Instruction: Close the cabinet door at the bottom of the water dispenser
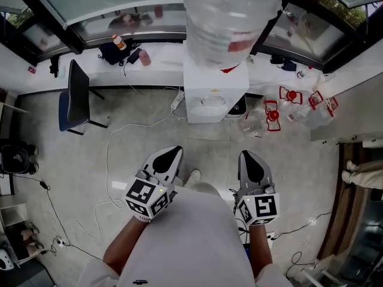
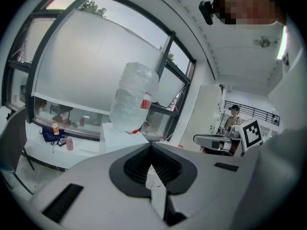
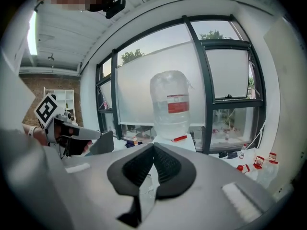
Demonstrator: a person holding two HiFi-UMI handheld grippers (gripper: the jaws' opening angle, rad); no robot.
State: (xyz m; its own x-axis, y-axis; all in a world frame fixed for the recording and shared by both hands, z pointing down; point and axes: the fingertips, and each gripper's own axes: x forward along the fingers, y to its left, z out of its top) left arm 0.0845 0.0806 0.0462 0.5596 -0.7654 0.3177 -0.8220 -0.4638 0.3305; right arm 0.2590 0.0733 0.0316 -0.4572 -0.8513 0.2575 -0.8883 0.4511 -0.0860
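Facing the one water dispenser point(image 1: 209, 97) with its one bottle point(image 1: 230, 17), the left gripper point(image 1: 169, 155) and right gripper point(image 1: 251, 159) hover before it — both pinched together, empty.

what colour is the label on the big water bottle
Red; the label shows best in the right gripper view.

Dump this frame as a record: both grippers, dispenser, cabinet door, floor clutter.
left gripper: shut, empty, in front of the person's torso
right gripper: shut, empty, alongside the left
water dispenser: upright by the window ledge, bottle on top
cabinet door: out of sight in all views, state unknown
contact: neither gripper touches the dispenser
floor: clear jugs with red handles right of the dispenser; white cable to its left
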